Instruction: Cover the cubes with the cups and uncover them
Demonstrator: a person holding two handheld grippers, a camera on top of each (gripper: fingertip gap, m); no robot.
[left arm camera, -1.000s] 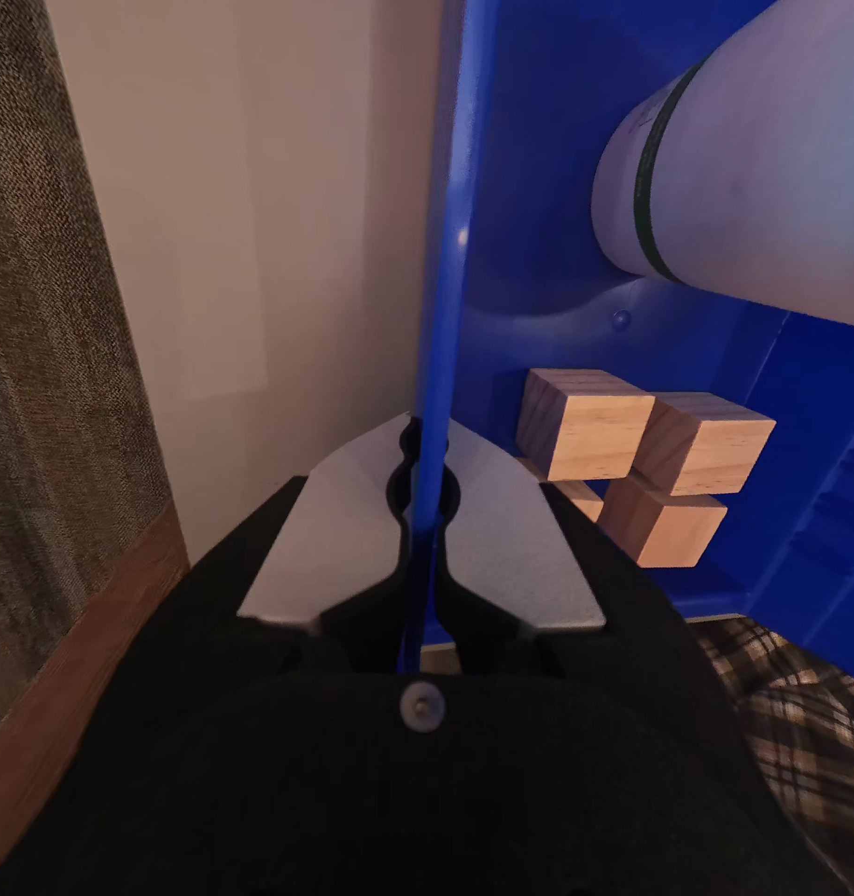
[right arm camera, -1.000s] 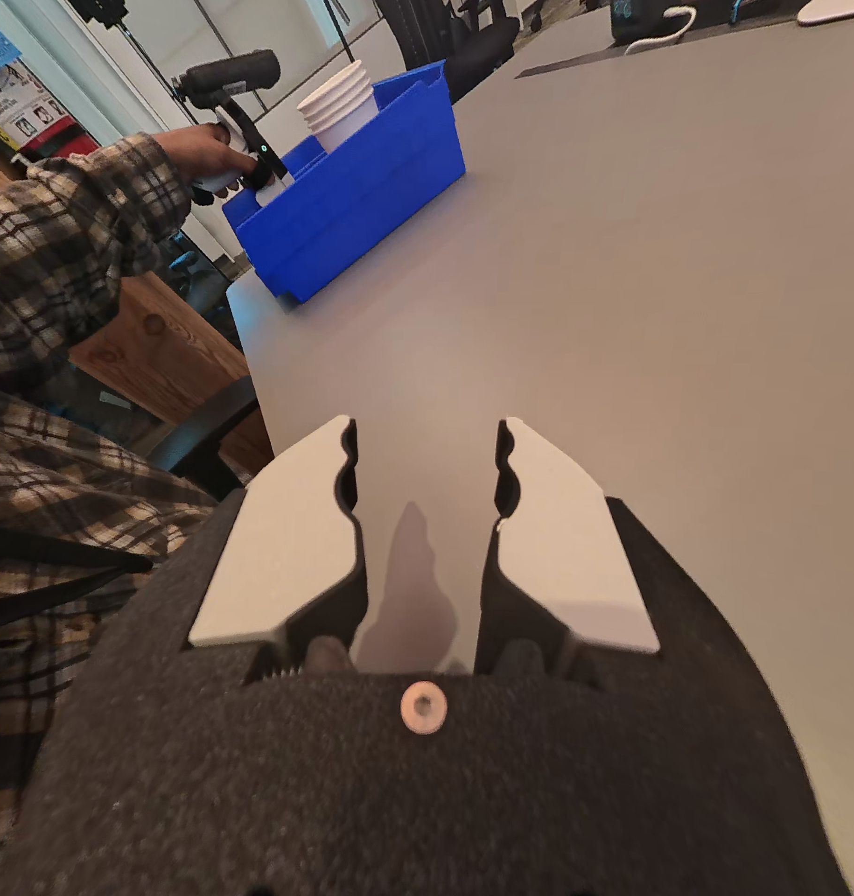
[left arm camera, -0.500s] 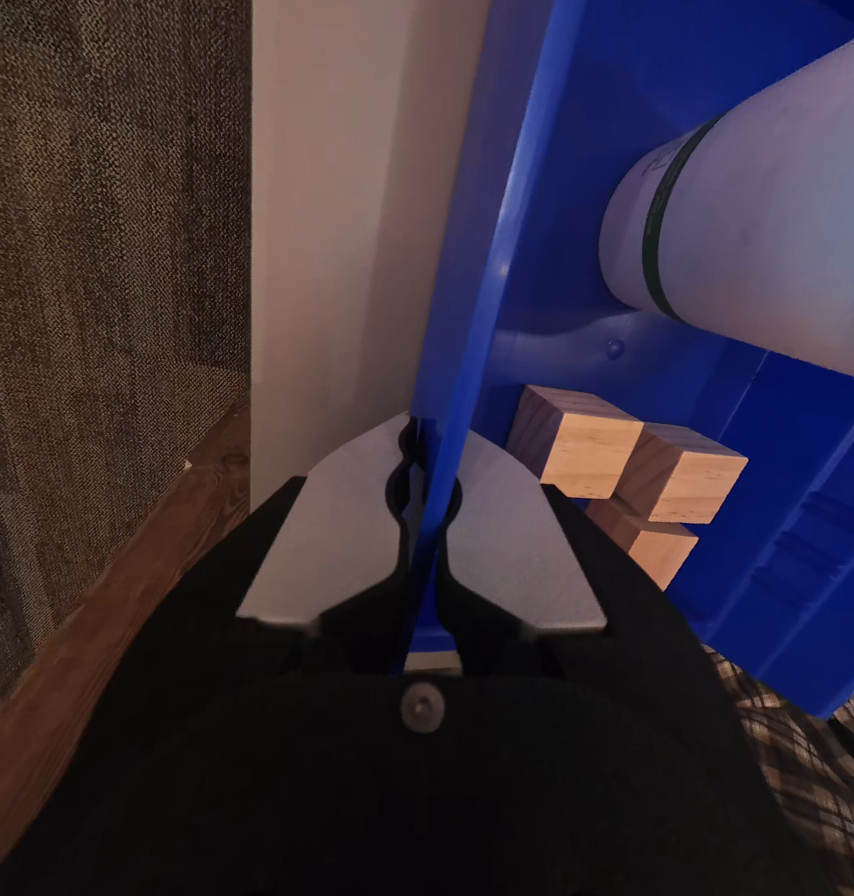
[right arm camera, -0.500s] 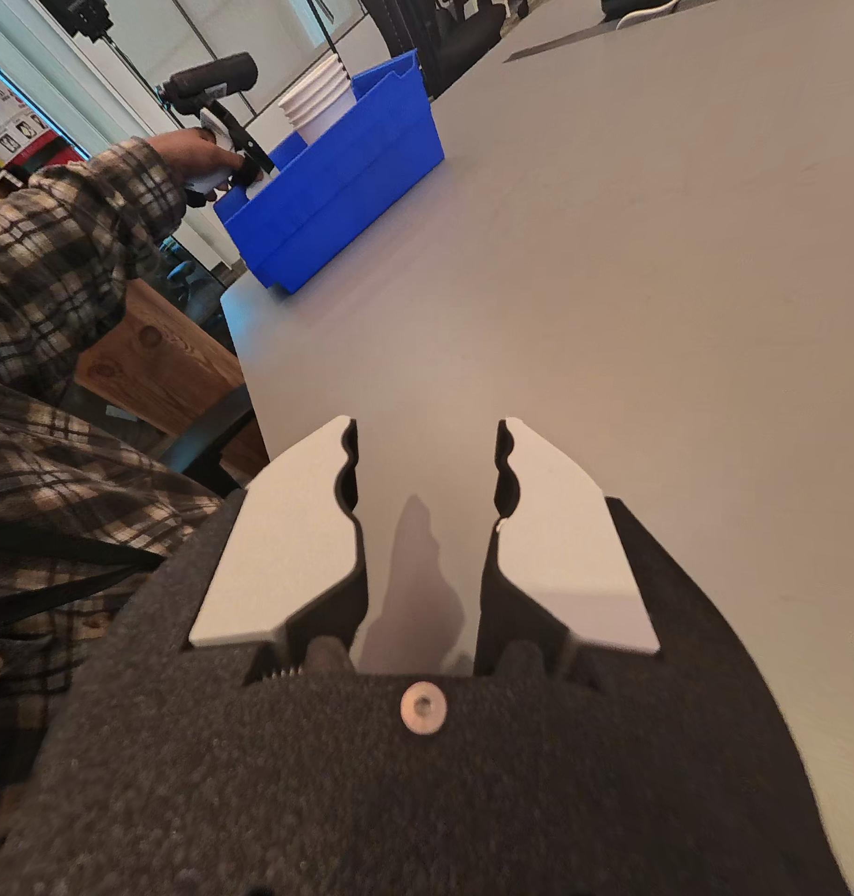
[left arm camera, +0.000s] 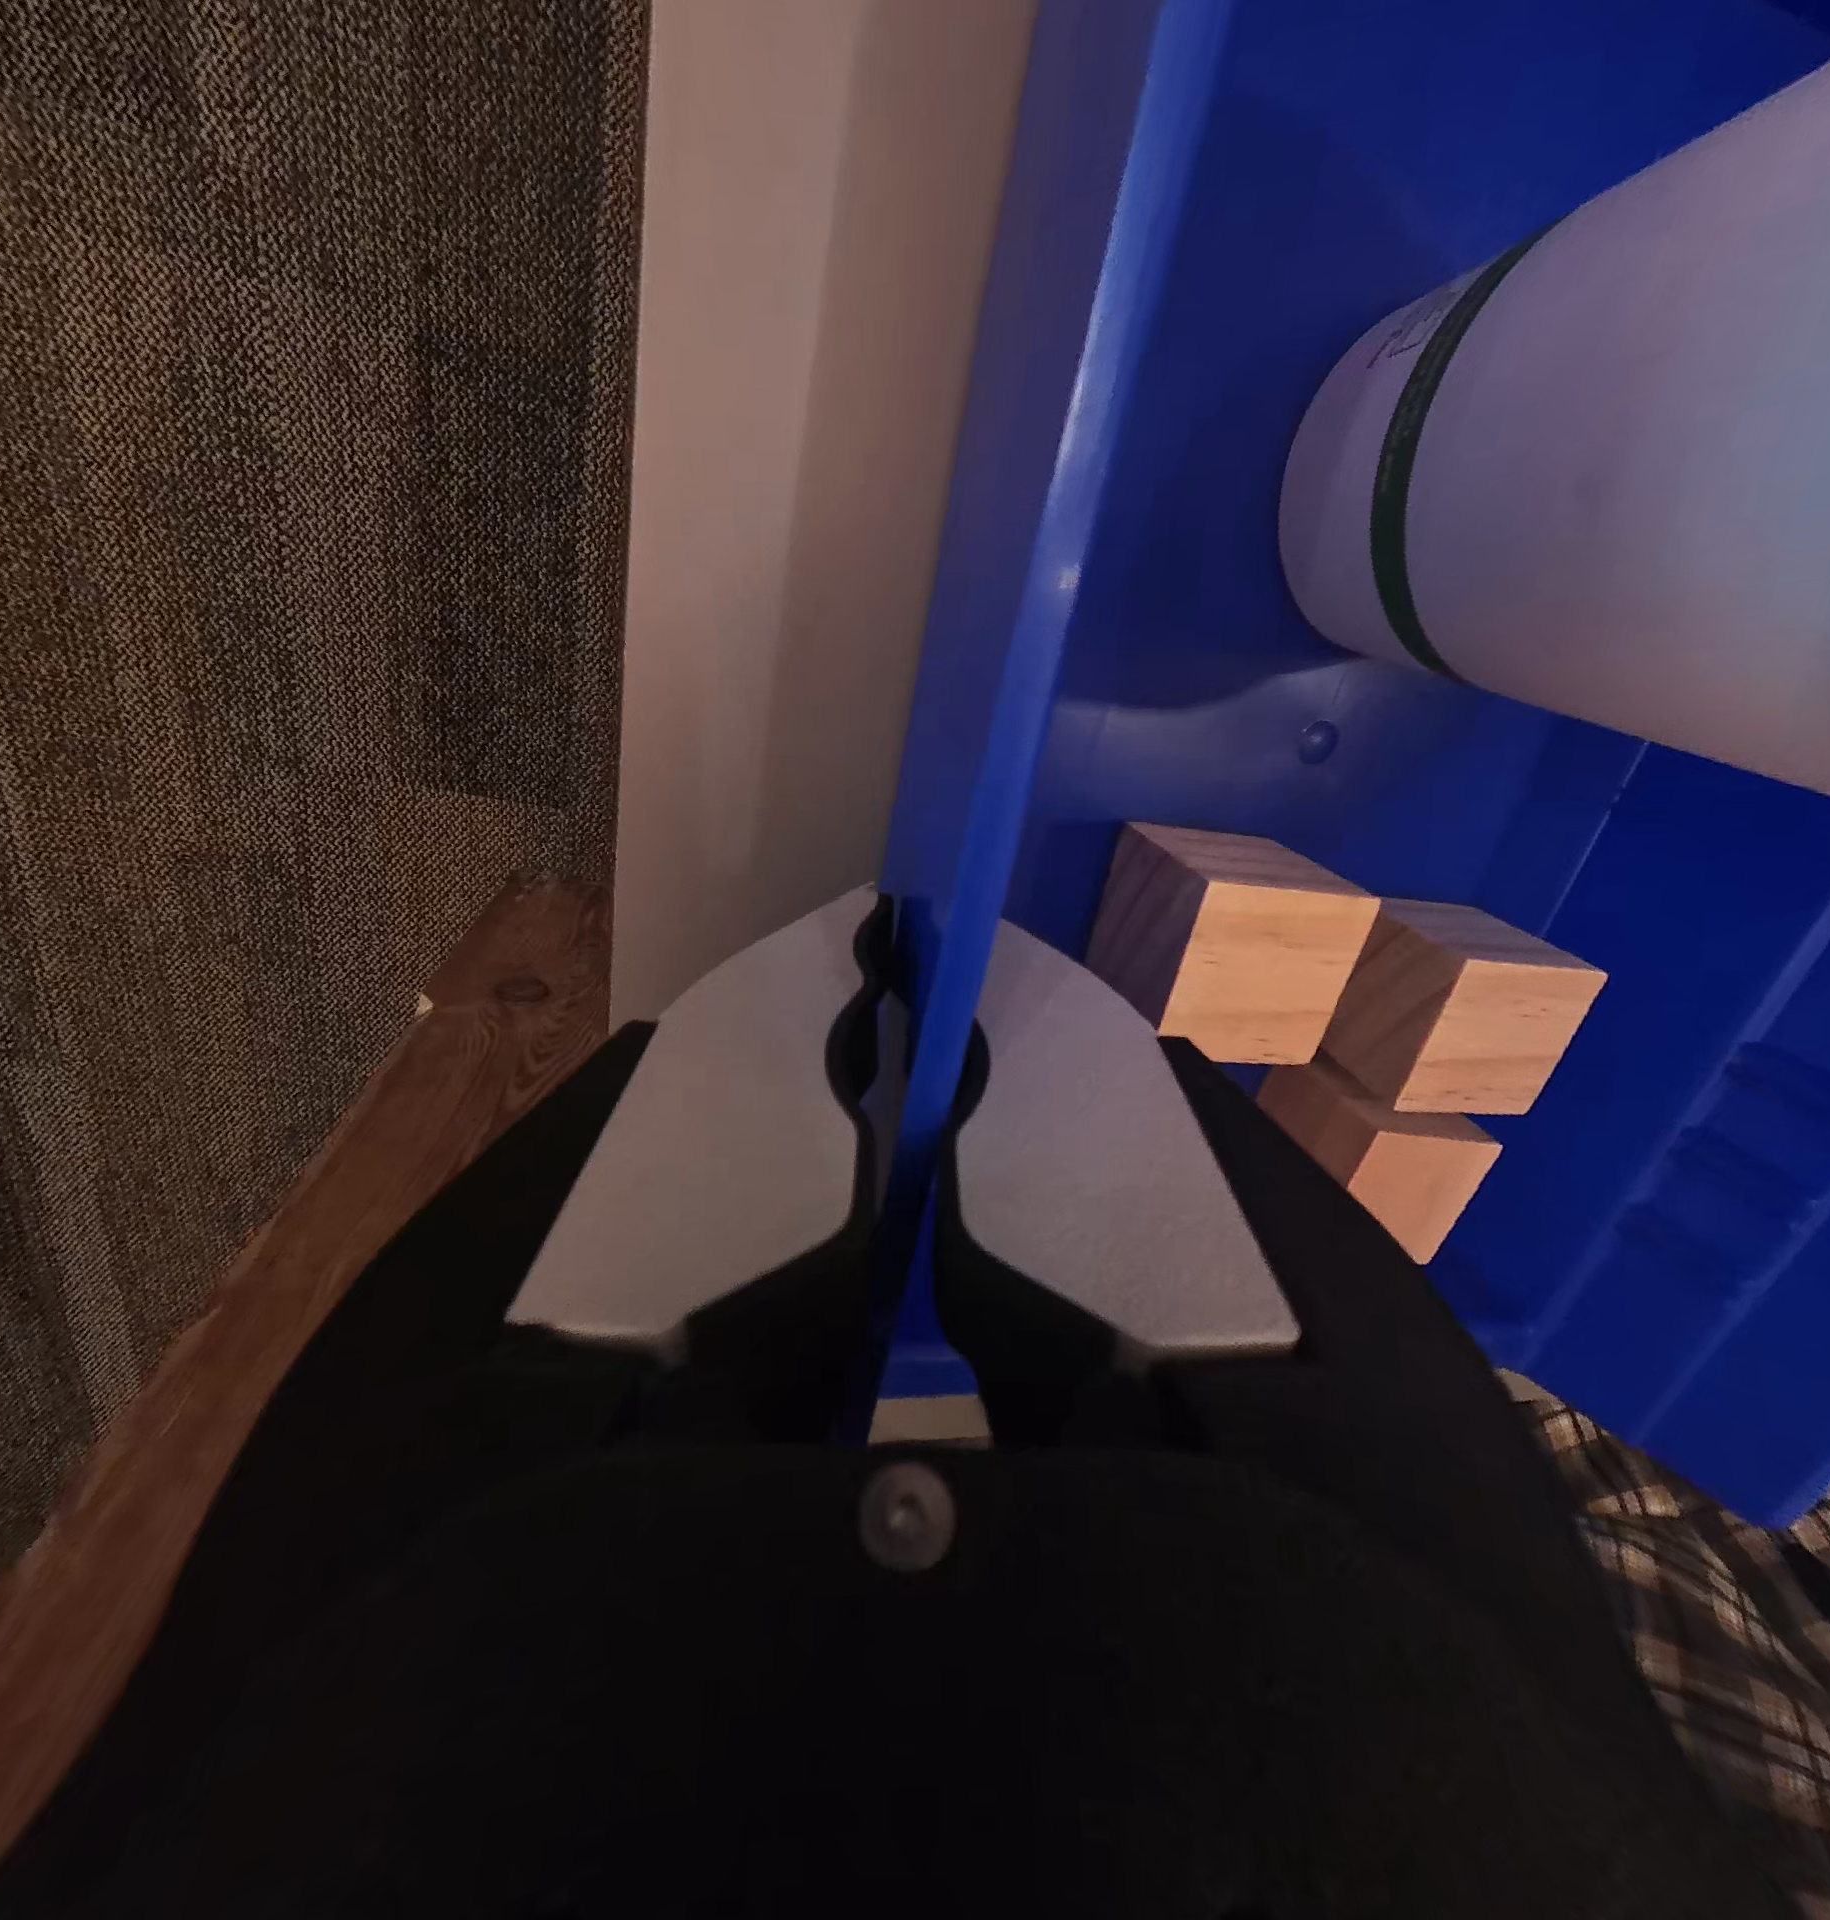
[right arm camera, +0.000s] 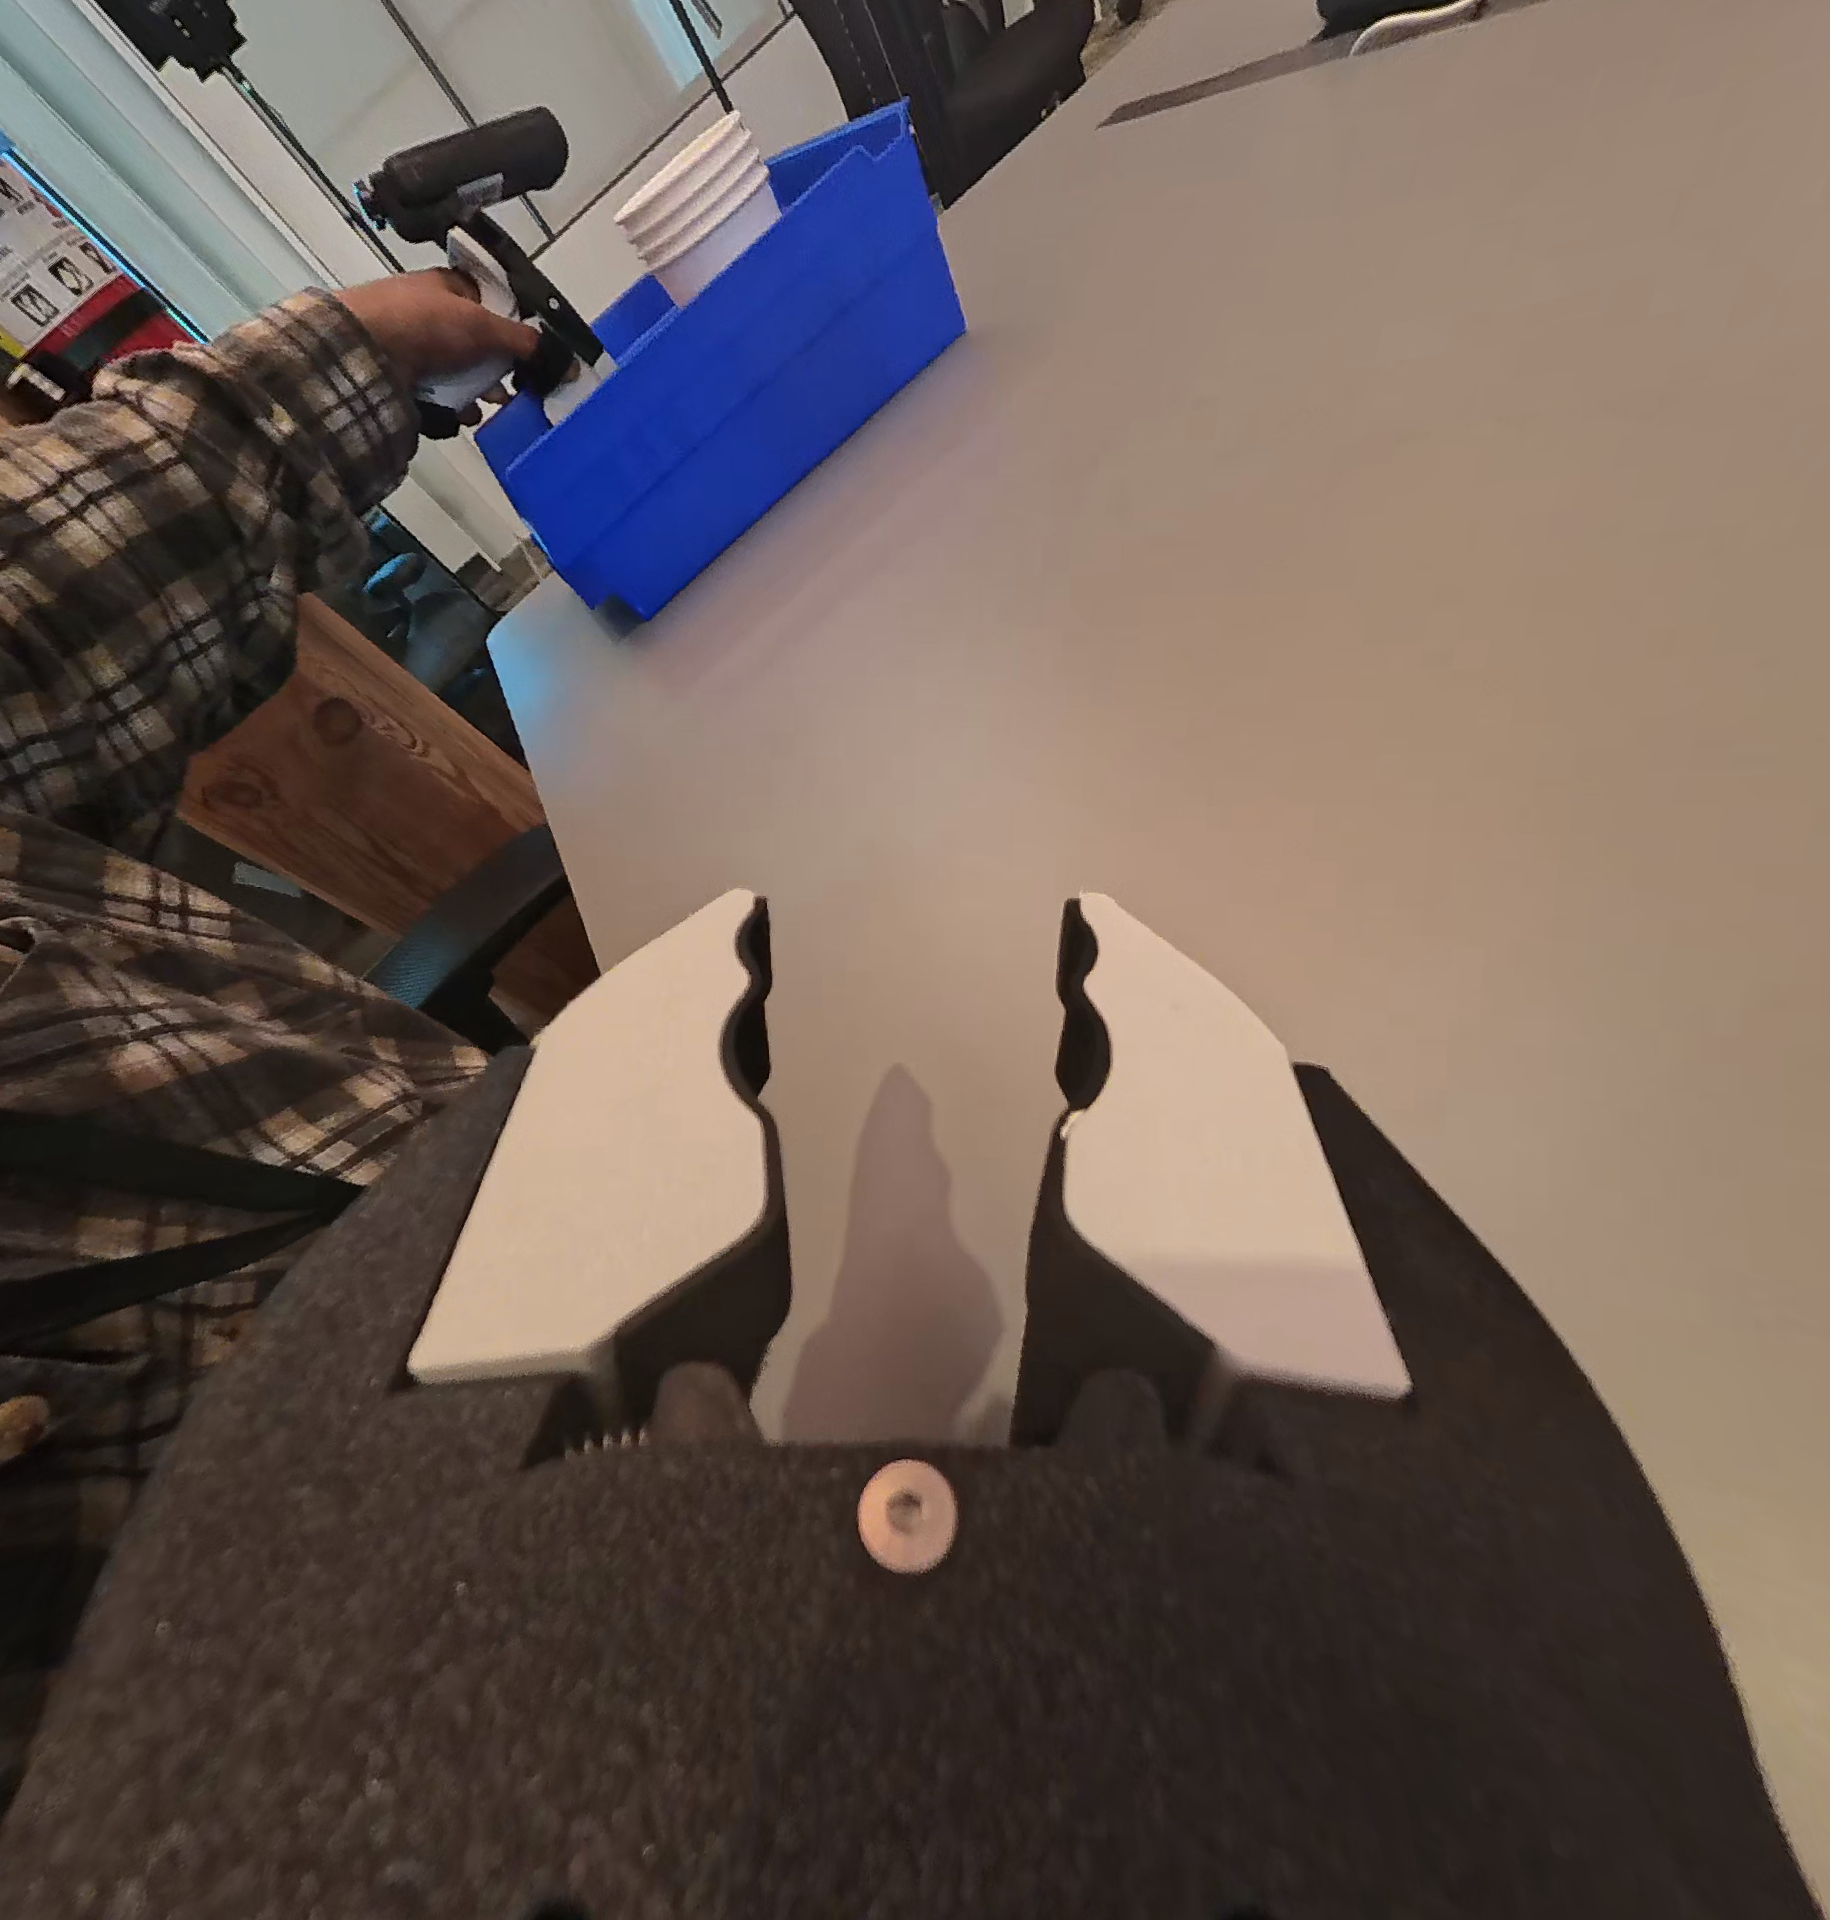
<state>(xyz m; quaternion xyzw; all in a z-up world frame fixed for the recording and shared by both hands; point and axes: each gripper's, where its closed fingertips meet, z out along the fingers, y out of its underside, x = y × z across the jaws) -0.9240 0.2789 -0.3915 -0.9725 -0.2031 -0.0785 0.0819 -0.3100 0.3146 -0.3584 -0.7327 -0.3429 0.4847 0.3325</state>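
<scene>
While the left gripper [left arm camera: 916,997] pinches the thin side wall of the blue bin [left arm camera: 1004,727], three wooden cubes [left arm camera: 1275,987] lie inside just right of its fingers, beside a stack of white paper cups [left arm camera: 1617,499]. Spread wide and holding nothing, the right gripper [right arm camera: 916,997] hovers over the grey table [right arm camera: 1410,623], with that bin far ahead to its left.
</scene>
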